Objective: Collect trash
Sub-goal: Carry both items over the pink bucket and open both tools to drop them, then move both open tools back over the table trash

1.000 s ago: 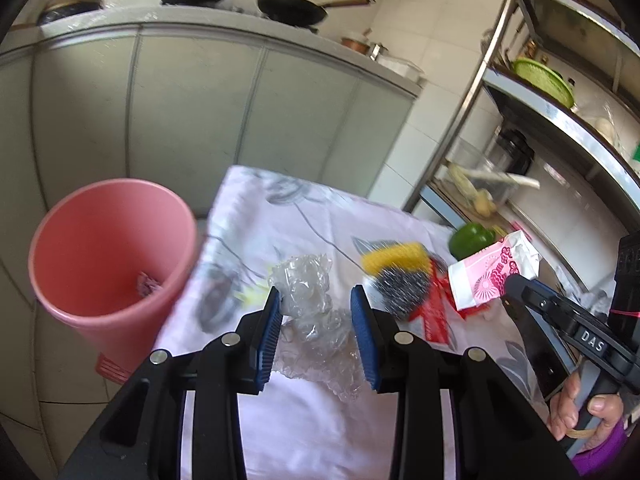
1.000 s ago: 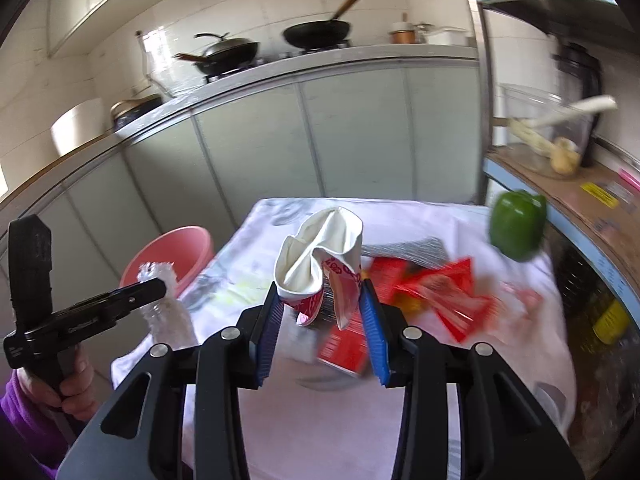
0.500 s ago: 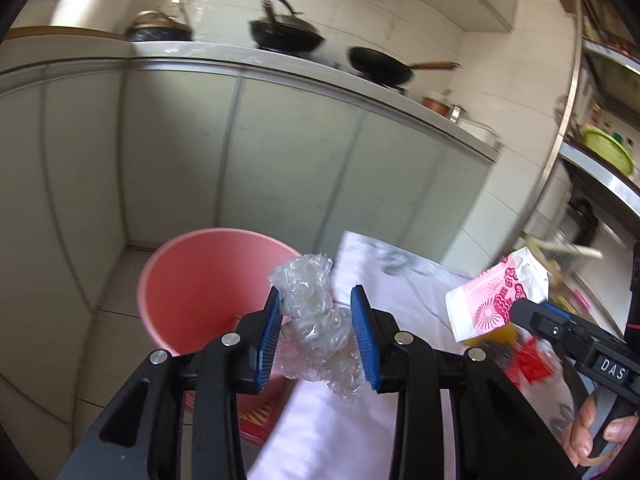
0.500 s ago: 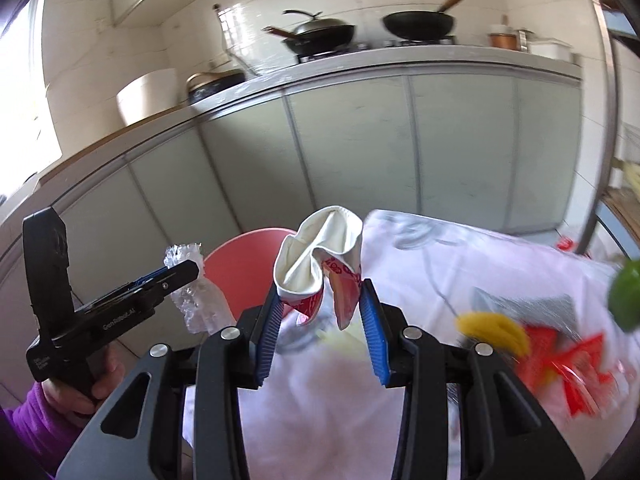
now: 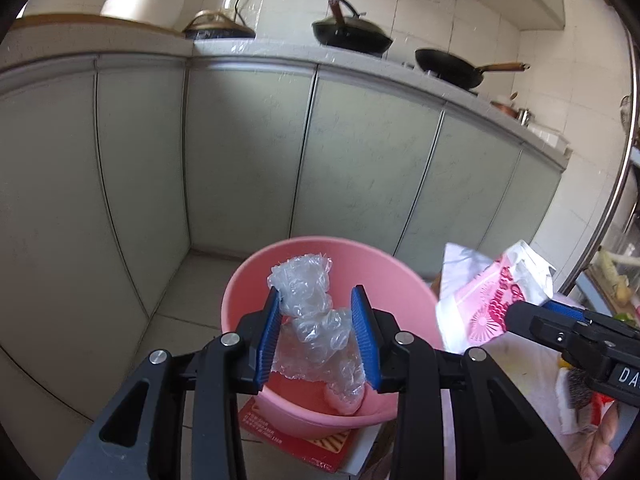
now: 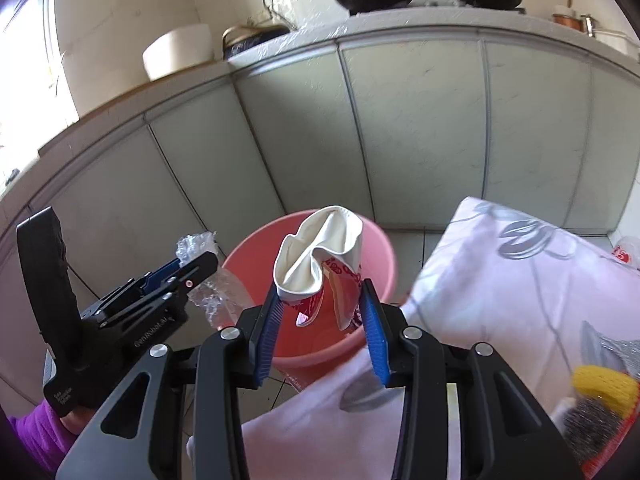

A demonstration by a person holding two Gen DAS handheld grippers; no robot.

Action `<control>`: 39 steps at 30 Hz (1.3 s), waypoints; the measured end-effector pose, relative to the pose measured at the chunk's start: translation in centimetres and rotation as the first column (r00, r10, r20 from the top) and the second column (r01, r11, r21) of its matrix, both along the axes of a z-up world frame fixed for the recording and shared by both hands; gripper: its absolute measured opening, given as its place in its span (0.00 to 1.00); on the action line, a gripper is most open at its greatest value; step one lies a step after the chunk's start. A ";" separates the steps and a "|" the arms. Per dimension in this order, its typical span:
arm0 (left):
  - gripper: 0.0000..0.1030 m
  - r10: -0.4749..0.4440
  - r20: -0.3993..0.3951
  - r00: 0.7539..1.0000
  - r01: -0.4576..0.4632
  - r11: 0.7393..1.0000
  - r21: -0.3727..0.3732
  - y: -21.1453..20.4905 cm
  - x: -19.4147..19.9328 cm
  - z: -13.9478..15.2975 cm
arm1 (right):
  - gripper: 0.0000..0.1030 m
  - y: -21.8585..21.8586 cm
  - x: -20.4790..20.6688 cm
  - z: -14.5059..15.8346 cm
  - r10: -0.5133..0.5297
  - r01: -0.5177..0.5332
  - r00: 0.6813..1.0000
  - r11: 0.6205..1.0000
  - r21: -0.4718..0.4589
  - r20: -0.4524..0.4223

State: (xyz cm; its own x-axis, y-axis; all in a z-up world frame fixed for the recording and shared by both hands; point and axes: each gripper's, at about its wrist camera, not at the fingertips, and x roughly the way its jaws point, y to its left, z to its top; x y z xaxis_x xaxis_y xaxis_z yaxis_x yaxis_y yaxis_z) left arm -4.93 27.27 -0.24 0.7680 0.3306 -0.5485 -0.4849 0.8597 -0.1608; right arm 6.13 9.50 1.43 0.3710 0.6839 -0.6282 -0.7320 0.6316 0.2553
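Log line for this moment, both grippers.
left gripper: shut on plastic wrap | right gripper: shut on crushed paper cup | both above pink bin | nothing released yet

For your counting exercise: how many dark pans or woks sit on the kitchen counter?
2: a lidded wok on the counter's middle, and a frying pan with a wooden handle to its right. Others may be hidden.

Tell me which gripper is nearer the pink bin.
Left. The left gripper, holding crumpled clear plastic, is over the pink bin. The right gripper, gripping a crushed paper cup, sits at the near rim by the table.
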 end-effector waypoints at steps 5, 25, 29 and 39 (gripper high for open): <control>0.34 -0.004 -0.049 0.999 0.004 1.000 -0.011 0.1 1.2 -2.0 | 0.39 1.6 0.5 -1.9 0.017 -0.018 1.000 0.999 -0.038 -0.024; 0.43 -0.016 -0.105 0.994 0.010 0.998 -0.056 -0.3 2.1 -3.2 | 0.47 1.9 1.8 -4.1 -0.002 -0.006 0.993 0.998 -0.070 -0.118; 0.43 -0.028 -0.080 0.996 0.022 0.998 -0.066 -0.6 1.4 -2.2 | 0.47 0.7 1.0 -3.4 -0.014 0.009 0.995 0.998 -0.061 -0.094; 0.43 -0.107 -0.026 0.994 0.102 0.985 -0.140 -3.0 0.7 0.1 | 0.47 -4.4 -1.5 -0.8 -0.057 0.057 0.998 0.998 -0.041 -0.011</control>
State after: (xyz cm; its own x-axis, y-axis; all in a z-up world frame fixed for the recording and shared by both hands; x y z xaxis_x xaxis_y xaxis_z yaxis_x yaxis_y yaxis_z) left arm -4.22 24.25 -0.17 0.7751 0.1688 -0.6088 -0.4006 0.8765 -0.2670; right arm 4.65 5.11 0.64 0.4010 0.6357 -0.6596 -0.6917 0.6822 0.2370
